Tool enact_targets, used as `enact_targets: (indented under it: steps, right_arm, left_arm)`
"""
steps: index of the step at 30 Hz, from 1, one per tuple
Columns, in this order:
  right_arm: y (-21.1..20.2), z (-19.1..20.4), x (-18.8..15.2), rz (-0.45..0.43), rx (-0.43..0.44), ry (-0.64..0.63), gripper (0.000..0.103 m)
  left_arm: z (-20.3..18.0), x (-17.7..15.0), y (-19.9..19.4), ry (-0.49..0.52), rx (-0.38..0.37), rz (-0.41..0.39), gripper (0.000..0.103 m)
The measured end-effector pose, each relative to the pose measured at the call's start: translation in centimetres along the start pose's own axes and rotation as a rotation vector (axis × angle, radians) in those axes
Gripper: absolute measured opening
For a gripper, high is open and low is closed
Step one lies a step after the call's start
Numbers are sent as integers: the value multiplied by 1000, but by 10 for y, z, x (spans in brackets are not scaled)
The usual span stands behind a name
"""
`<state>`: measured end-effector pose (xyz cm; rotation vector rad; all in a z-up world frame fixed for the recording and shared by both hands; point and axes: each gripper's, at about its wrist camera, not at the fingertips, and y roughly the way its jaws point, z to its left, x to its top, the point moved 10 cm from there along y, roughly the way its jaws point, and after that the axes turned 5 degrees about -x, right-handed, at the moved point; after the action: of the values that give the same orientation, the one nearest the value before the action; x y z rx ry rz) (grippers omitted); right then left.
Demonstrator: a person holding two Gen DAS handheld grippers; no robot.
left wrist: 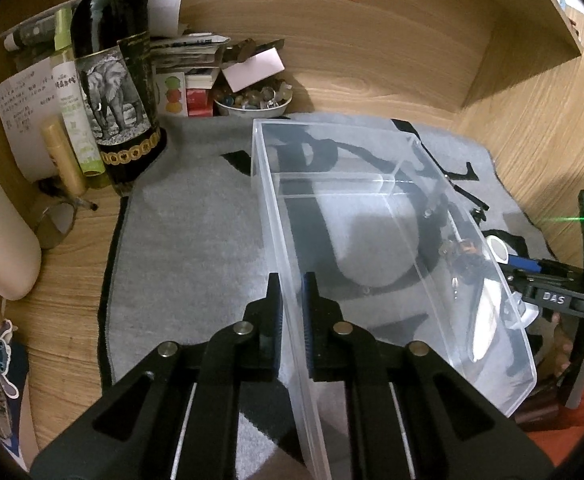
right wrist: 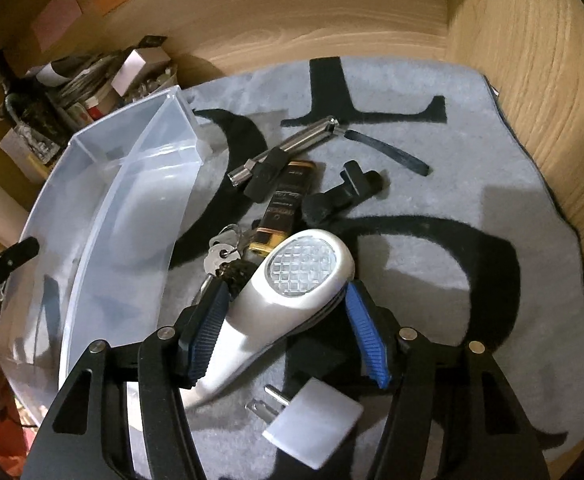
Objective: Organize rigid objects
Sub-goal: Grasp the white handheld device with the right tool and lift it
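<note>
A clear plastic bin (left wrist: pixel 371 216) with an inner divider stands on a grey mat (left wrist: pixel 188 240). My left gripper (left wrist: pixel 292 292) is shut on the bin's near left wall. The bin also shows in the right wrist view (right wrist: pixel 124 208), at the left. My right gripper (right wrist: pixel 284 304) is shut on a white handheld flashlight (right wrist: pixel 292 280) and holds it just over the mat (right wrist: pixel 431 184). On the mat ahead lie a metal pen torch (right wrist: pixel 288 144), a black and gold lighter (right wrist: pixel 282 208), a key bunch (right wrist: pixel 222 252), a black clip part (right wrist: pixel 339 196) and a white plug adapter (right wrist: pixel 311 420).
A dark wine bottle (left wrist: pixel 112 80), slim tubes (left wrist: pixel 68 80), papers and a bowl of small stones (left wrist: pixel 252 100) crowd the back left corner. Wooden walls (right wrist: pixel 531 100) close in behind and on the right. The right gripper's body (left wrist: pixel 563 296) shows beside the bin.
</note>
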<state>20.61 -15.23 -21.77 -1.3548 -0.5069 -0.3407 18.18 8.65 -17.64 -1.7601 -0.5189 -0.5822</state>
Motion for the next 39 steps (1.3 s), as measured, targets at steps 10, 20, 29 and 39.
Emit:
enact_targets:
  steps: [10,20,29,39]
  right_arm:
    - [14,1,9,1,-45,-60,41]
    - [-3,-5,27,-95,-69,-56,40]
    - [-46,0,59,-256,-66,-71,39]
    - [-87,29,85,-387,-24,-139,38]
  left_arm:
    - [-2,0,0,7,10,-7,10]
    - [-1,-1,-2,-5,22,8,10]
    - [-1,-3,-5,-8,37,4,10]
    - [-1,-3,-7,-13,52,-11,9]
